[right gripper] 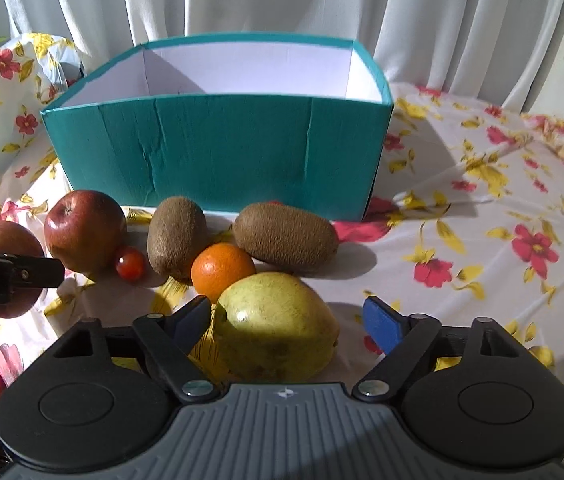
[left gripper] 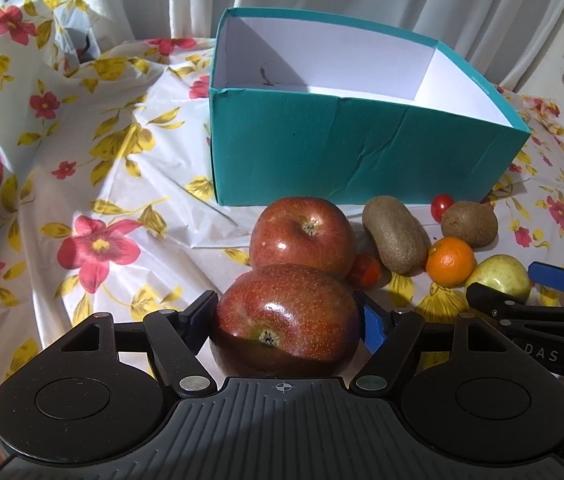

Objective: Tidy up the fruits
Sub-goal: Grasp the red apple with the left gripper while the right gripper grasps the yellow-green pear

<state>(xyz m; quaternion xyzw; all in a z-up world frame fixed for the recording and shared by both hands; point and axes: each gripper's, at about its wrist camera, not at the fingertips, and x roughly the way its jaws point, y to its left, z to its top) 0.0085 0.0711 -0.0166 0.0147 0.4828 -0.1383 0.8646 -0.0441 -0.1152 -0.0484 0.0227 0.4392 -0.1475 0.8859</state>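
My left gripper [left gripper: 288, 312] is shut on a dark red apple [left gripper: 286, 320], with a pad pressing on each side of it. A second red apple [left gripper: 302, 236] sits just beyond it on the floral cloth. My right gripper [right gripper: 290, 312] is open around a yellow-green pear [right gripper: 273, 324]. Its left pad touches the pear and its blue right pad [right gripper: 382, 324] stands apart from it. Behind the fruit stands an open teal box [right gripper: 217, 148] with a white inside, and no fruit shows in it.
Two kiwis [right gripper: 175, 236] [right gripper: 286, 236], an orange [right gripper: 221, 270] and a cherry tomato [right gripper: 129, 264] lie between the pear and the box. Another small tomato [left gripper: 442, 206] lies by the box wall. White curtains hang behind. The floral cloth [right gripper: 482, 220] is bunched up at the far left.
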